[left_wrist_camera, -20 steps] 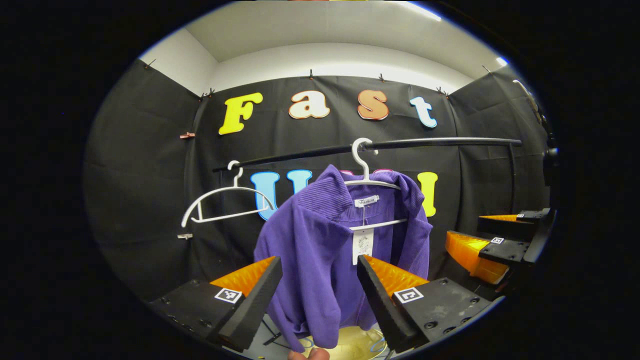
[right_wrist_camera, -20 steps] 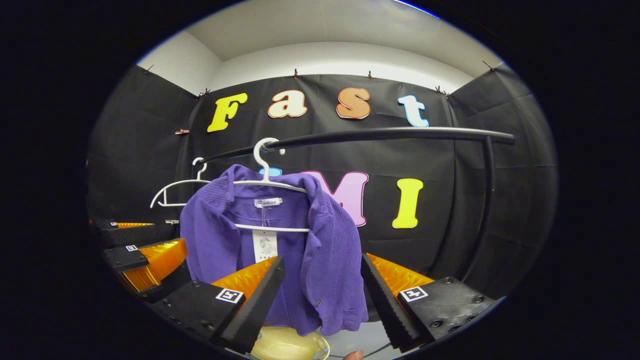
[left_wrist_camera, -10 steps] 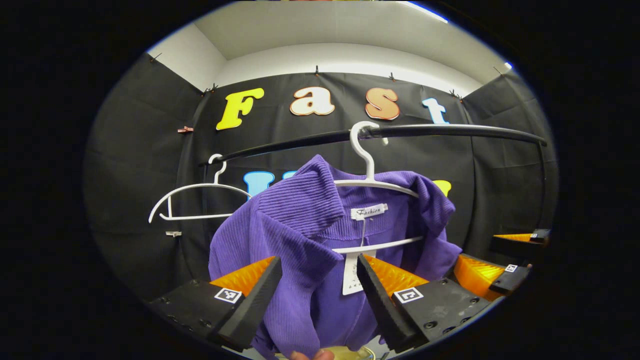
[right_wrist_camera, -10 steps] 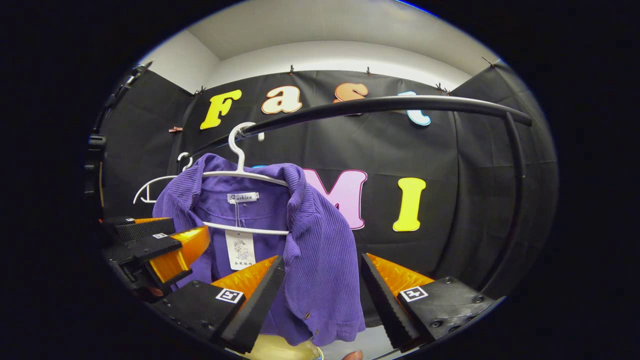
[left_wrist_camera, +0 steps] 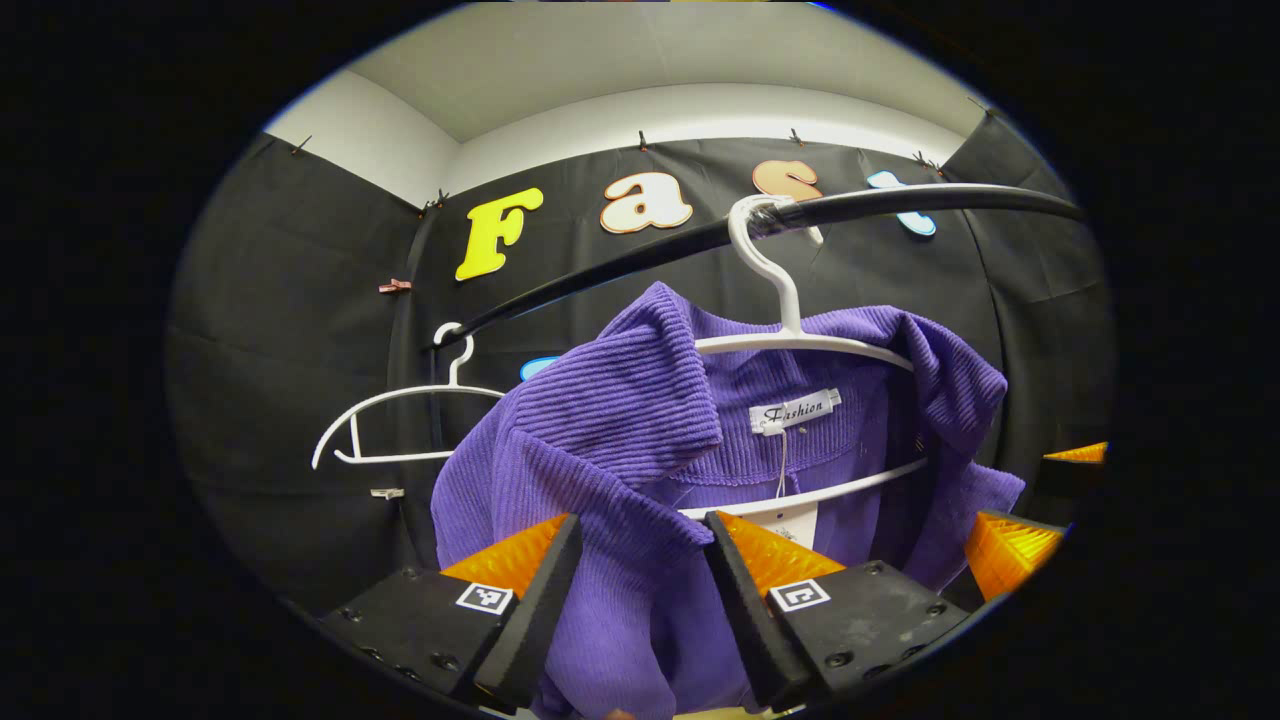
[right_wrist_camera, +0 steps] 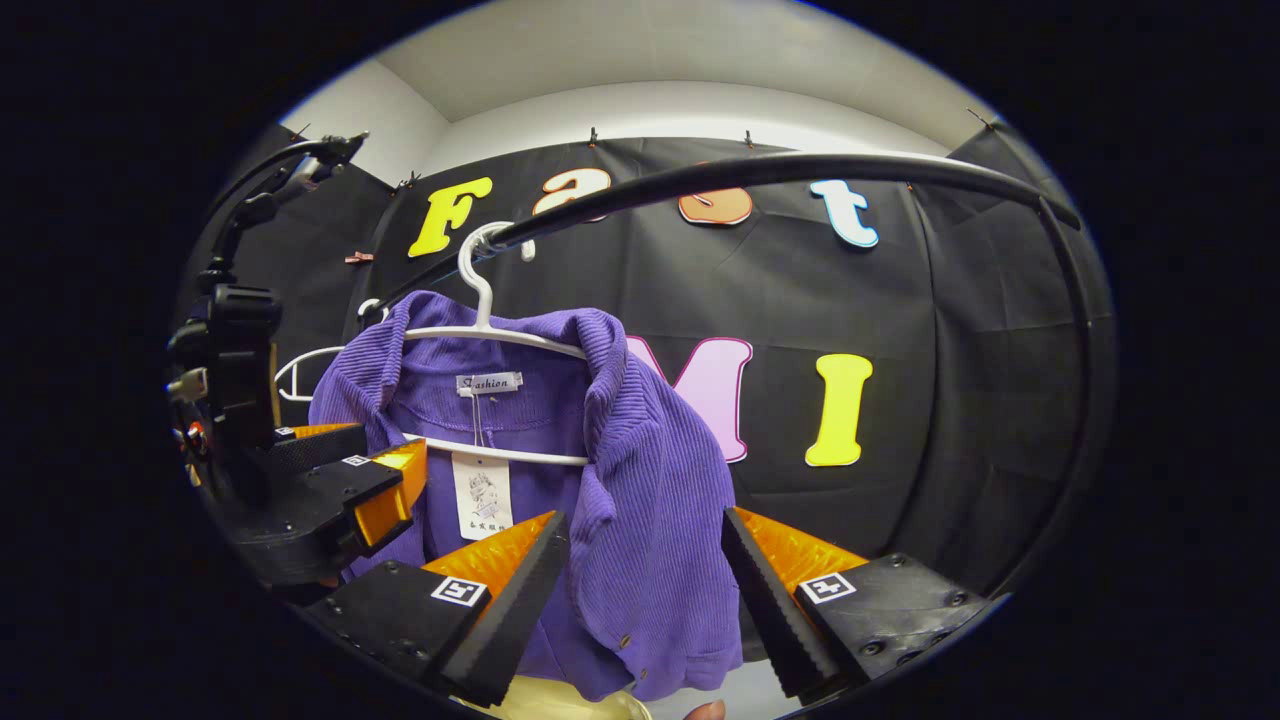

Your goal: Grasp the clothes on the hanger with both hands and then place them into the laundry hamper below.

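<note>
- At the centre of the left gripper view, the jacket (left_wrist_camera: 640,450) hung on its hanger (left_wrist_camera: 790,335) from the rail (left_wrist_camera: 620,270).
- Left tongs (left_wrist_camera: 640,600) and right tongs (right_wrist_camera: 645,590) gaped, straddling fabric, gripping nothing.
- Grasping, removal and the hamper (right_wrist_camera: 570,700) drop all remained.

Purple ribbed top (left_wrist_camera: 620,420) hung open-fronted on white hanger (left_wrist_camera: 790,335), frame centre; yellow hamper (right_wrist_camera: 560,700) at bottom edge.

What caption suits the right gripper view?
Open right hand-held gripper nears a purple jacket hanging on a white hanger.
</note>
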Motion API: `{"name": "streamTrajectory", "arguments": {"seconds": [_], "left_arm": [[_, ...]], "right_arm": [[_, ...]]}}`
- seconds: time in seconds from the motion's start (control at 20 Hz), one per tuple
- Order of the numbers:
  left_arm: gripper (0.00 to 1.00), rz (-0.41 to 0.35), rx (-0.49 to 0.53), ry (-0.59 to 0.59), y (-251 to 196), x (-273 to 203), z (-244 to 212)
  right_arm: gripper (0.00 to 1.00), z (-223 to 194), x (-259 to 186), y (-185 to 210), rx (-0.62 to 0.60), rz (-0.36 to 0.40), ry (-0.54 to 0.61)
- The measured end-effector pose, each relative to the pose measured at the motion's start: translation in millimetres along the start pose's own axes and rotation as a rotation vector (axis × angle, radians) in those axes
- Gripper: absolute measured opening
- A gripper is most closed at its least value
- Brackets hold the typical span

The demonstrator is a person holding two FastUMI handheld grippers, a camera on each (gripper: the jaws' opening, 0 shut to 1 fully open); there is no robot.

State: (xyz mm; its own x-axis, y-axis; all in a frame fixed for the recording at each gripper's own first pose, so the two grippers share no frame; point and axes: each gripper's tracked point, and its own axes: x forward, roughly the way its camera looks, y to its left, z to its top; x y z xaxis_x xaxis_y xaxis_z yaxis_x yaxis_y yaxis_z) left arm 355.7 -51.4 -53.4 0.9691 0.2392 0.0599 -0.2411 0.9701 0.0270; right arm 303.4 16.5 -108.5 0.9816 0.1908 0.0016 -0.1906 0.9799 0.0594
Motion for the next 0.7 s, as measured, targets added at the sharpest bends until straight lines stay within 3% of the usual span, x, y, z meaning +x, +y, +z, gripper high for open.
{"name": "streamTrajectory", "arguments": {"seconds": [0.25,0.4,0.5,0.6,0.7], "left_arm": [[0.55,0.010,-0.044,0.025,3,0,-4],[0.29,-0.015,-0.061,0.028,1,-4,0],[0.12,-0.024,-0.054,0.024,4,-8,1],[0.05,-0.051,-0.050,0.032,4,-11,-2],[0.05,-0.068,-0.058,0.030,9,-17,2]], "right_arm": [[0.98,-12,37,11,0.010,0.014,0.001],[0.60,-17,50,17,0.002,0.035,0.006],[0.36,-22,54,9,-0.027,0.005,0.011],[0.11,-20,50,13,-0.021,0.017,0.010],[0.10,-17,49,6,-0.066,-0.010,-0.011]]}}
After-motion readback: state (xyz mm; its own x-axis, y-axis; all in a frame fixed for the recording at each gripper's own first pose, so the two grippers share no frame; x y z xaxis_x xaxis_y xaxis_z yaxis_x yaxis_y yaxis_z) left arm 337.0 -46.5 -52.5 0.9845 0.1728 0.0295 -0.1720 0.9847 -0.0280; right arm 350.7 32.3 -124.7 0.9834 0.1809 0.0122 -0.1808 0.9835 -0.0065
